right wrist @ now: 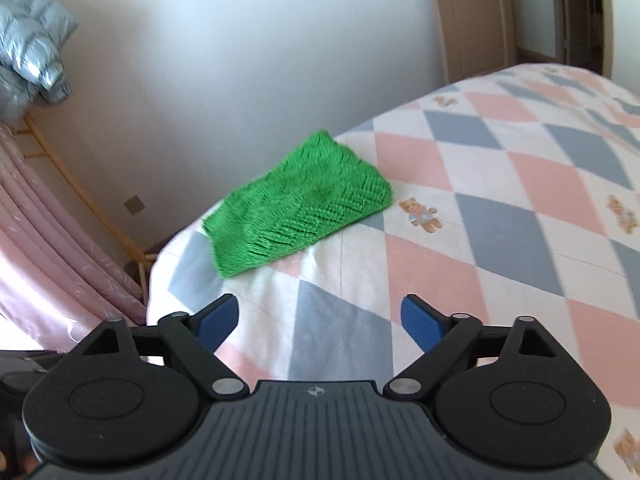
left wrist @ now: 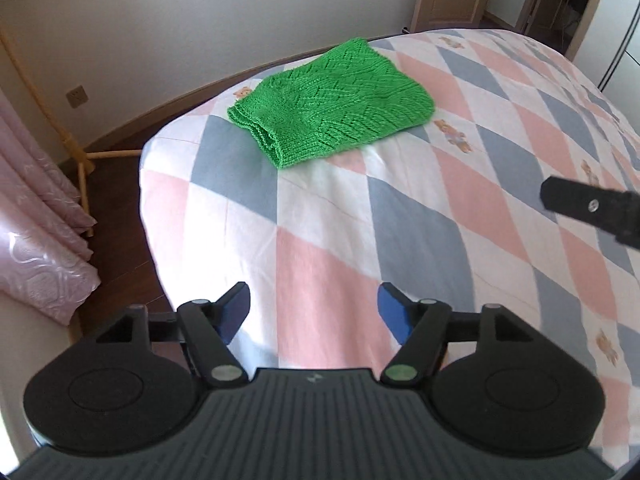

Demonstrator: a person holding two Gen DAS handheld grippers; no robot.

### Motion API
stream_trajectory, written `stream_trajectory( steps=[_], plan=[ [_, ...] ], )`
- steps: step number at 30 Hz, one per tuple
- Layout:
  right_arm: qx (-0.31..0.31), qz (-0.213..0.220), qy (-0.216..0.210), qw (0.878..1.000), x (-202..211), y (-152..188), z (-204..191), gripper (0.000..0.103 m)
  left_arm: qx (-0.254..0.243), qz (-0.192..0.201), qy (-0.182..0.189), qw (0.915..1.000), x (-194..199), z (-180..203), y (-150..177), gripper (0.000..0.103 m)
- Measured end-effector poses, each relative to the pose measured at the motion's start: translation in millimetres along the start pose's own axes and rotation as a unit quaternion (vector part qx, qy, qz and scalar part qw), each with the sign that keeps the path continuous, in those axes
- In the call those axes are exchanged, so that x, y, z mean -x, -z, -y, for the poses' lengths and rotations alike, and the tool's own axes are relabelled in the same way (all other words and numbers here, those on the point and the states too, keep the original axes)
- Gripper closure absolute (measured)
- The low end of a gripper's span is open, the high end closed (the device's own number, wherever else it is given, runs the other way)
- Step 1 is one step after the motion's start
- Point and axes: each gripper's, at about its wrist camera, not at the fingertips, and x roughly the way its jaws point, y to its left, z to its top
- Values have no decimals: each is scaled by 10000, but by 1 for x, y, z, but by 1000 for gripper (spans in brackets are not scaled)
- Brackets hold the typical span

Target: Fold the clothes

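Note:
A green knitted garment [left wrist: 332,100] lies folded into a compact rectangle near the far corner of the bed; the right wrist view shows the same garment [right wrist: 300,208] close to the bed's left edge. My left gripper [left wrist: 314,308] hangs above the quilt, well short of the garment, jaws apart with nothing between them. My right gripper [right wrist: 320,320] is likewise open and empty, above the quilt and nearer than the garment. One black finger of the right gripper [left wrist: 592,208] pokes in from the right edge of the left wrist view.
The bed carries a quilt [left wrist: 460,220] of pink, grey and white diamonds with small bears. Pink curtains [left wrist: 40,220] and a wooden rack [left wrist: 76,152] stand left of the bed. A white wall, a socket [left wrist: 75,95] and a doorway [right wrist: 472,20] lie beyond.

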Motion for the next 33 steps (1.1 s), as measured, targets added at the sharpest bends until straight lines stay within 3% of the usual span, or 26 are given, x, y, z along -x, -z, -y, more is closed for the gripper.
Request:
stream_trajectory(
  steps=[3, 5, 10, 14, 17, 23, 33],
  plan=[
    [-131, 66, -44, 9999, 41, 0, -11, 8, -42, 65, 11, 10000, 36, 3, 7, 21],
    [-120, 110, -44, 9999, 64, 2, -20, 6, -112, 163, -23, 9998, 57, 5, 9, 20],
    [184, 250, 289, 9991, 105, 4, -46, 2, -225, 432, -67, 9988, 96, 5, 5, 5],
    [421, 289, 705, 9962, 111, 3, -58, 0, -409, 638, -198, 9969, 106, 6, -1, 1],
    [526, 421, 931, 9934, 109, 0, -65, 0, -632, 754, -332, 9946, 104, 6, -9, 1],
    [433, 457, 1138, 9915, 77, -16, -78, 0, -641, 495, -92, 9967, 75, -22, -42, 1],
    [-399, -215, 1201, 9917, -4, -60, -102, 0, -896, 88, 139, 9958, 27, -75, -107, 1]
  ],
)
